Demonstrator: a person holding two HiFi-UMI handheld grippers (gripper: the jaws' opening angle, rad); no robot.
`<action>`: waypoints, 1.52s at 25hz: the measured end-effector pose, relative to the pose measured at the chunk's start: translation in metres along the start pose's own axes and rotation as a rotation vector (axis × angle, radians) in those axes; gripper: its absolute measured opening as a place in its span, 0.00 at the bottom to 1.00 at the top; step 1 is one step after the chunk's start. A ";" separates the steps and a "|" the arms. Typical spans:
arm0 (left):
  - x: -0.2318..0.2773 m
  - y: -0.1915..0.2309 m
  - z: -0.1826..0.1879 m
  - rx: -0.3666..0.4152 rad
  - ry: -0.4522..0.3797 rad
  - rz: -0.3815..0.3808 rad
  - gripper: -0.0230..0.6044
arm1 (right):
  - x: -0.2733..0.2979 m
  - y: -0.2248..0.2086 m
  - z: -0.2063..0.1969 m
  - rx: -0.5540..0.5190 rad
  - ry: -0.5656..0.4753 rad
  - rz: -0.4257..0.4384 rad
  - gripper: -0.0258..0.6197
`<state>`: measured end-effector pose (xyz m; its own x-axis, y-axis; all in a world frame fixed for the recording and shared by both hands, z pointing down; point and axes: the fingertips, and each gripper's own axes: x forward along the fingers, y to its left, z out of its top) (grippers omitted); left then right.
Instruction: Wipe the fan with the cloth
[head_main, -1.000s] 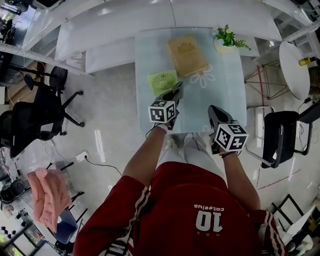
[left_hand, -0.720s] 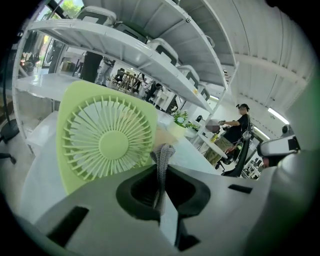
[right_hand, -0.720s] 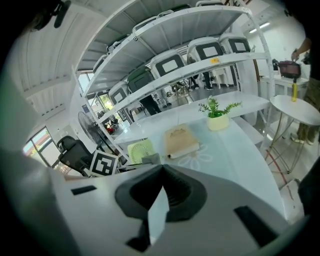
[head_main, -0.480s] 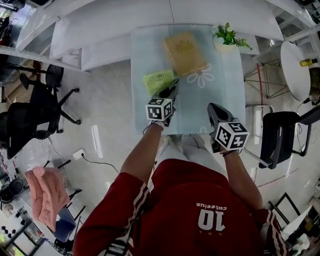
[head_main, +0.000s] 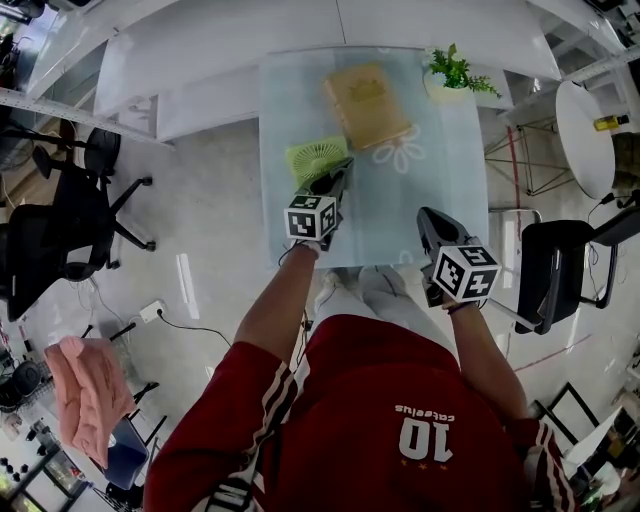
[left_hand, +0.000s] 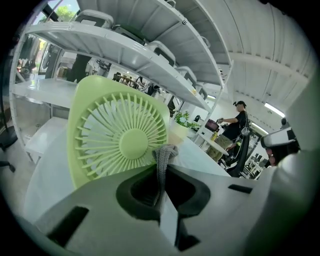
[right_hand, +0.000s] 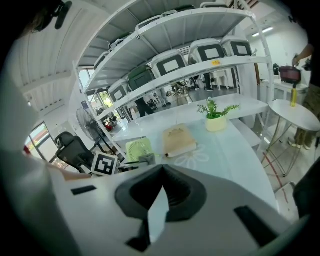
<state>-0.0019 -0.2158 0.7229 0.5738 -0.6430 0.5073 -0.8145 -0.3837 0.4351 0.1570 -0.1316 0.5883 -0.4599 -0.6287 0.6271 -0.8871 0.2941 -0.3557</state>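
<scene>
A small light-green fan (head_main: 314, 159) stands on the glass table (head_main: 450, 180), near its left edge; the left gripper view shows its round grille (left_hand: 122, 137) close up. My left gripper (head_main: 334, 180) is shut on a grey cloth (left_hand: 163, 160), whose folded end pokes out of the jaws just in front of the fan's grille. In the right gripper view the fan (right_hand: 138, 148) and cloth (right_hand: 147, 159) show small at the left. My right gripper (head_main: 430, 225) is shut with nothing in it, over the table's near right part.
A tan book (head_main: 367, 104) lies at the table's middle back and a potted plant (head_main: 452, 74) at the back right corner. Office chairs (head_main: 70, 215) stand at the left, a black chair (head_main: 562, 270) and a round white table (head_main: 590, 130) at the right.
My left gripper with the cloth has moved a little forward, closer to the fan. The right gripper has stayed where it was.
</scene>
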 end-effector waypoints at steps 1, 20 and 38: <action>-0.003 0.002 0.000 -0.001 0.000 0.004 0.08 | 0.000 0.002 0.000 -0.003 0.000 0.000 0.05; -0.042 0.037 -0.009 -0.034 -0.016 0.057 0.08 | -0.004 0.034 -0.002 -0.034 -0.004 0.010 0.05; -0.082 0.077 -0.011 0.043 0.027 0.133 0.08 | -0.020 0.054 -0.007 -0.010 -0.022 0.003 0.05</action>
<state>-0.1111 -0.1853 0.7234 0.4625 -0.6722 0.5781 -0.8859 -0.3249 0.3310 0.1184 -0.0981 0.5612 -0.4619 -0.6434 0.6105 -0.8860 0.3035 -0.3505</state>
